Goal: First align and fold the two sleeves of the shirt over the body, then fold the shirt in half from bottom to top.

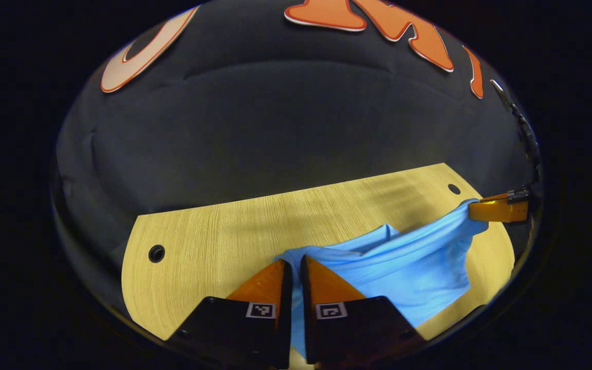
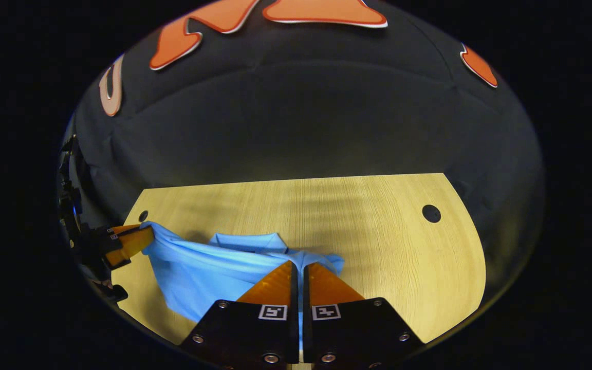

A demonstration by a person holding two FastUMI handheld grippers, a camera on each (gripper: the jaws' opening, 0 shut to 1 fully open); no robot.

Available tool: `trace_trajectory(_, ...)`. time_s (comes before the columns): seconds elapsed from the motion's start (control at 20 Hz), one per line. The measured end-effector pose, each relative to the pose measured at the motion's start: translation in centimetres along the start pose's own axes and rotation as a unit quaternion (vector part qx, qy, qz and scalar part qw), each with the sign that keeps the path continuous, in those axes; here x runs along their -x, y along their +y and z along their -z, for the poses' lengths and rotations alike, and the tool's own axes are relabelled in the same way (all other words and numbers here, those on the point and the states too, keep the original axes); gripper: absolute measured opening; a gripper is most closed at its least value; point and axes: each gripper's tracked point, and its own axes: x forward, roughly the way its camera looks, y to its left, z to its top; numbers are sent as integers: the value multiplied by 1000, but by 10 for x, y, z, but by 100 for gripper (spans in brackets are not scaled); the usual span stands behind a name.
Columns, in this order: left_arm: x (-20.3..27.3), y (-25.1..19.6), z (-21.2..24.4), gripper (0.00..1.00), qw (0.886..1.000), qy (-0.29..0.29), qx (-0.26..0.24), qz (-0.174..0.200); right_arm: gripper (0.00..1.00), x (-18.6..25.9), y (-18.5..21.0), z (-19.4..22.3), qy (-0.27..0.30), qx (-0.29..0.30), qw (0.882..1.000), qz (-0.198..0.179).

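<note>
Above the table (image 2: 378,226), both grippers pinch the shirt (image 2: 198,272) taut.

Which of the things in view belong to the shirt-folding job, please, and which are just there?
Part of the job:
- light blue shirt, stretched between both grippers
- left gripper, shut on the shirt
- right gripper, shut on the shirt

Just there:
- wooden table
- its cable holes

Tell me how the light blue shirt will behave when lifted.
Likely floppy: the light blue shirt sags and creases between the left gripper and right gripper. Probably light, since pinched edges carry it. It may drag on the wooden table.
</note>
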Motion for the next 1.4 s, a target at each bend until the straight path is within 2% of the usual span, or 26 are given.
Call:
trace_trajectory(0.1, -3, -1, -1, 45, 1000, 1, 0, -9, 13, 2, -9, 6, 7, -19, 1000, 12)
trace_trajectory(0.2, 13, -4, 0, 75, 1000, 1, 14, -12, 28, 8, -13, 0, -7, -13, 1000, 14)
trace_trajectory(0.25, 24, -9, -3, 90, 1000, -4, 25, -12, 39, 16, -14, -4, -15, -6, 1000, 8)
trace_trajectory(0.3, 37, -8, -7, 93, 999, -12, 31, -21, 40, 28, -13, -7, -21, 1, 1000, -1)
trace_trajectory(0.35, 50, -7, -8, 96, 999, -22, 35, -31, 61, 40, -12, -9, -27, 8, 1000, -4)
trace_trajectory(0.4, 66, -6, -10, 96, 998, -31, 39, -40, 61, 52, -11, -12, -37, 19, 999, -8)
trace_trajectory(0.5, 106, -8, -12, 96, 996, -53, 46, -59, 82, 80, -6, -16, -63, 43, 997, -22)
trace_trajectory(0.55, 126, -15, -15, 99, 994, -66, 49, -68, 87, 96, -2, -19, -77, 56, 995, -29)
trace_trajectory(0.8, 223, -26, -16, 98, 982, -140, 65, -107, 94, 184, 19, -21, -170, 120, 977, -53)
trace_trajectory(1.0, 310, -40, -14, 99, 966, -211, 67, -133, 93, 249, 28, -12, -247, 164, 953, -58)
trace_trajectory(1.25, 404, -70, -13, 98, 937, -306, 57, -161, 95, 321, 30, 5, -311, 176, 931, -74)
trace_trajectory(1.4, 455, -95, -12, 97, 912, -370, 50, -168, 95, 350, 28, 17, -335, 178, 921, -86)
